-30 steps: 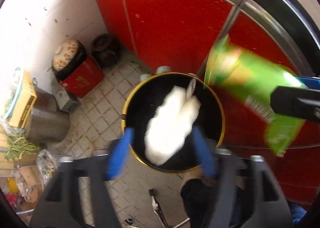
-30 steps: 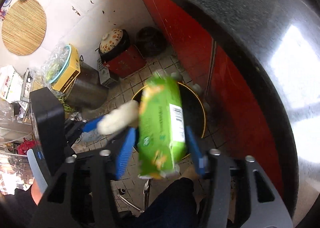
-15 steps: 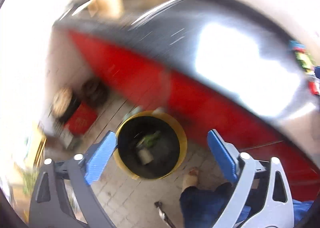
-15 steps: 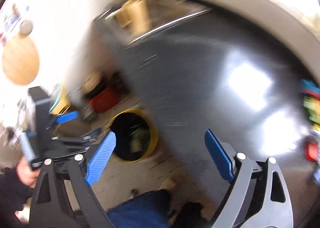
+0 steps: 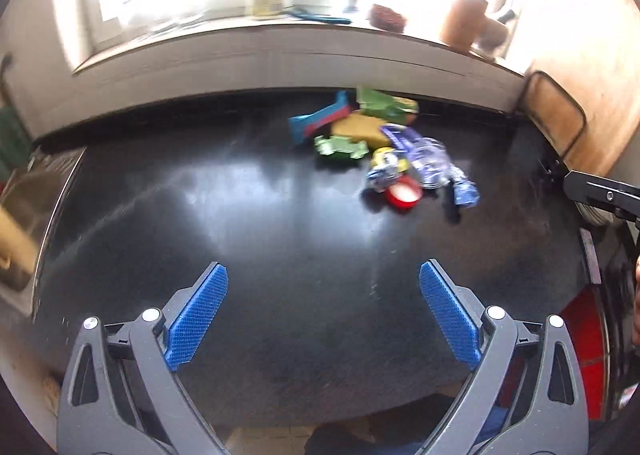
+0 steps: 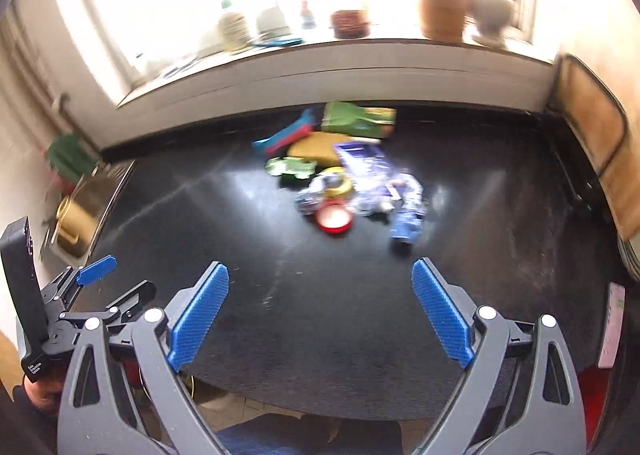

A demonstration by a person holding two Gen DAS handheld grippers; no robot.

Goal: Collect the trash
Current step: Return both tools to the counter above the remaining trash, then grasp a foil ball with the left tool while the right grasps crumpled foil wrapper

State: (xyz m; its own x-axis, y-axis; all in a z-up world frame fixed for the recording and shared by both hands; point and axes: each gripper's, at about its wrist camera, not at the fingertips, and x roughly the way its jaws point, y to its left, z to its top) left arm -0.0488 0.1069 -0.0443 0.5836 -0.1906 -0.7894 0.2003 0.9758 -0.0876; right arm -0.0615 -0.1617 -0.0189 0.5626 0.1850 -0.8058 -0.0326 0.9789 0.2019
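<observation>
A pile of trash lies at the back of the black countertop (image 5: pixel 240 215): a green packet (image 5: pixel 384 103), a blue-red wrapper (image 5: pixel 320 121), a yellow sponge-like piece (image 5: pixel 360 129), a red lid (image 5: pixel 403 197), a clear plastic wrapper (image 5: pixel 430 161) and a blue crumpled wrapper (image 5: pixel 464 193). The same pile shows in the right wrist view around the red lid (image 6: pixel 334 217). My left gripper (image 5: pixel 323 313) is open and empty, over the counter's near part. My right gripper (image 6: pixel 320 309) is open and empty too, well short of the pile.
A windowsill (image 6: pixel 340 45) behind the counter holds jars and bottles. A sink (image 5: pixel 28 199) lies at the counter's left end. A wooden board (image 6: pixel 592 135) leans at the right wall. The left gripper's body (image 6: pixel 80 295) shows at the right view's left edge.
Both grippers let go of the white wad and the green packet over the yellow-rimmed bin, opened, and swung up from the floor to face the countertop and its trash pile.
</observation>
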